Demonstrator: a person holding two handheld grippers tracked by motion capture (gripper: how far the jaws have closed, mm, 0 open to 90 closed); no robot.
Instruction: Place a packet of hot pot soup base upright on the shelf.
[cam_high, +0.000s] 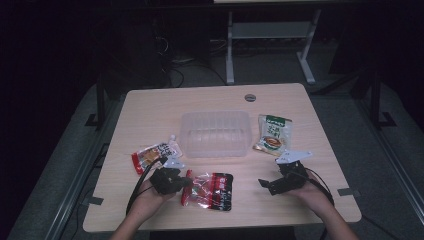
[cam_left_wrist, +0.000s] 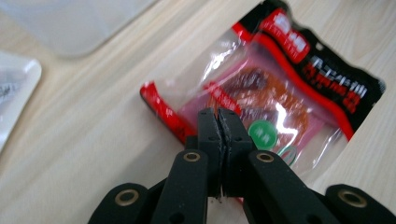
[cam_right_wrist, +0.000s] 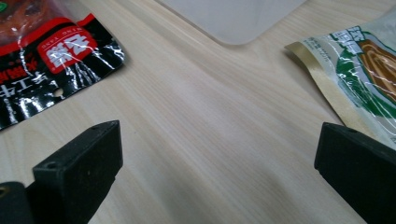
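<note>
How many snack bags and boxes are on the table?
Snack bags: 3, the red and black bag in the left claw, the red and white bag, the green bag
Clear plastic boxes: 1
Total: 4

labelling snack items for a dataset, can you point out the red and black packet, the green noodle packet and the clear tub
red and black packet (cam_left_wrist: 299, 70), left gripper view, its black printed top.
green noodle packet (cam_high: 272, 134), high view, its middle.
clear tub (cam_high: 216, 150), high view, its near rim.
</note>
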